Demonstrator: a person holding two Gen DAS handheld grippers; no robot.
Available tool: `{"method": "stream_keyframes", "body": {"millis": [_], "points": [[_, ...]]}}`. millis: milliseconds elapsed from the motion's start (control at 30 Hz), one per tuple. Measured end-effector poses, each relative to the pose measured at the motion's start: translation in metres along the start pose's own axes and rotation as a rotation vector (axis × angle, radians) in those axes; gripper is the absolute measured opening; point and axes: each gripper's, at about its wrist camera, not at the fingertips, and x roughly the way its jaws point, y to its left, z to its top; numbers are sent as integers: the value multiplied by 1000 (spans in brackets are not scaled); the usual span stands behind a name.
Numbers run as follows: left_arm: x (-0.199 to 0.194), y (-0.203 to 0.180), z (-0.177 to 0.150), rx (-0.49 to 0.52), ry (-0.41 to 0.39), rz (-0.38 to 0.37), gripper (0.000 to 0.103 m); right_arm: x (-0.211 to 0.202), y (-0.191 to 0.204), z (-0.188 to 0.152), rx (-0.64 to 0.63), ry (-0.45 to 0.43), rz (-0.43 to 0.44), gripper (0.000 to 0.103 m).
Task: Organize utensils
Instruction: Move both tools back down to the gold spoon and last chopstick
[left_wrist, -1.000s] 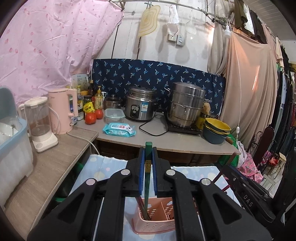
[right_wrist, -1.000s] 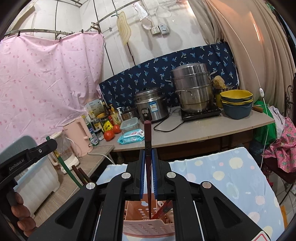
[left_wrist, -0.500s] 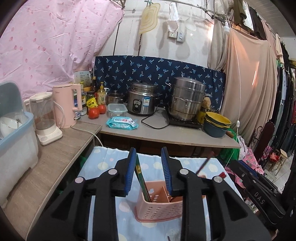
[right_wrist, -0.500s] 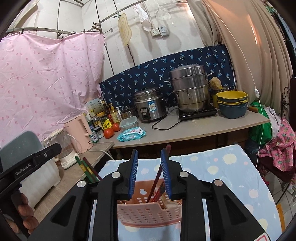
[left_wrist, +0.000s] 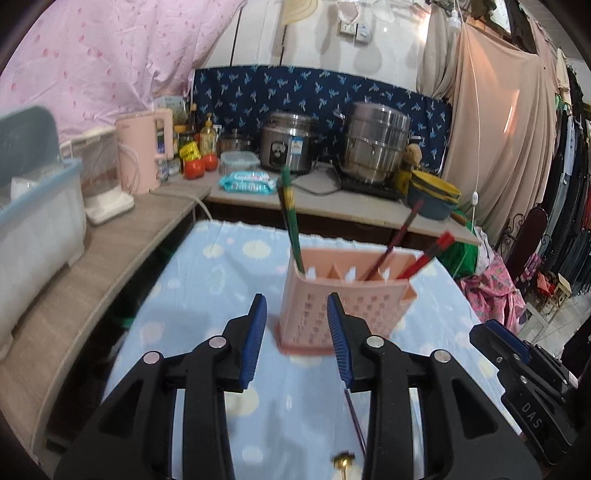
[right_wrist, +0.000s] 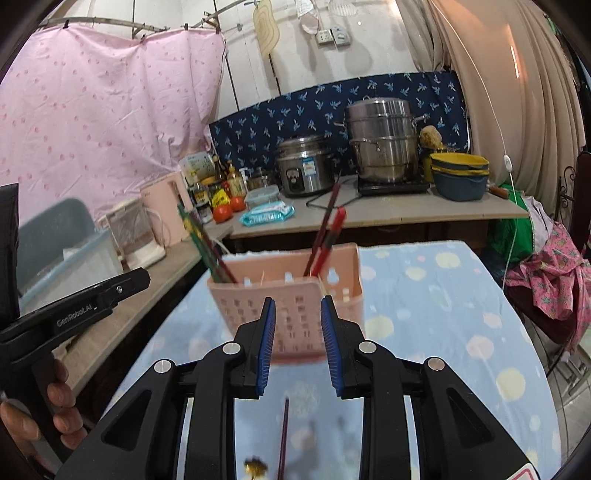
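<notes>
A pink perforated utensil holder (left_wrist: 343, 299) stands on the blue spotted tablecloth; it also shows in the right wrist view (right_wrist: 291, 302). Green chopsticks (left_wrist: 290, 218) lean in its left compartment, dark red chopsticks (left_wrist: 410, 240) in its right; both show in the right wrist view too, green (right_wrist: 203, 243) and red (right_wrist: 327, 229). My left gripper (left_wrist: 297, 336) is open and empty, just in front of the holder. My right gripper (right_wrist: 297, 334) is open and empty, also just short of it. A dark chopstick (right_wrist: 284, 435) and a gold-ended utensil (left_wrist: 343, 463) lie on the cloth below the grippers.
A counter behind holds a rice cooker (left_wrist: 290, 142), steel steamer pot (left_wrist: 376, 142), stacked bowls (left_wrist: 434, 195), wipes, tomatoes and bottles. On the left shelf stand a pink kettle (left_wrist: 146, 149), a blender and a plastic bin (left_wrist: 35, 221). Clothes hang at right.
Both grippers opened, leaving the green and red chopsticks standing in the holder, then drew back and down from it toward the near cloth.
</notes>
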Motion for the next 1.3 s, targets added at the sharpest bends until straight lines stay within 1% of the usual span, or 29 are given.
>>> {"method": "stream_keyframes", "body": {"millis": [100,200,300,500,667,800,933,1233,1300], "points": [[-1,4,-25,-6,43,6,33,-9,-1,-24,6,46,-1,26],[-1,7,-51,-18,94,8,33,-19,-1,-54,-9,96,-23,26],[-3,11,-79,-25,142,14,33,-26,0,-77,-23,138,-35,26],[-6,15,-124,-49,232,7,33,-33,6,-129,-21,249,-30,26],[-7,14,-155,-57,294,9,33,-33,10,-159,7,328,-5,26],[-7,12,-170,-54,326,6,32,-33,19,-179,-4,361,7,26],[-9,8,-178,-42,342,6,32,-33,23,-190,-18,371,-1,26],[-9,5,-184,-29,363,2,33,-31,25,-196,-24,380,-8,22],[-8,4,-185,-26,368,2,33,-31,25,-197,-23,380,-12,19]]}}
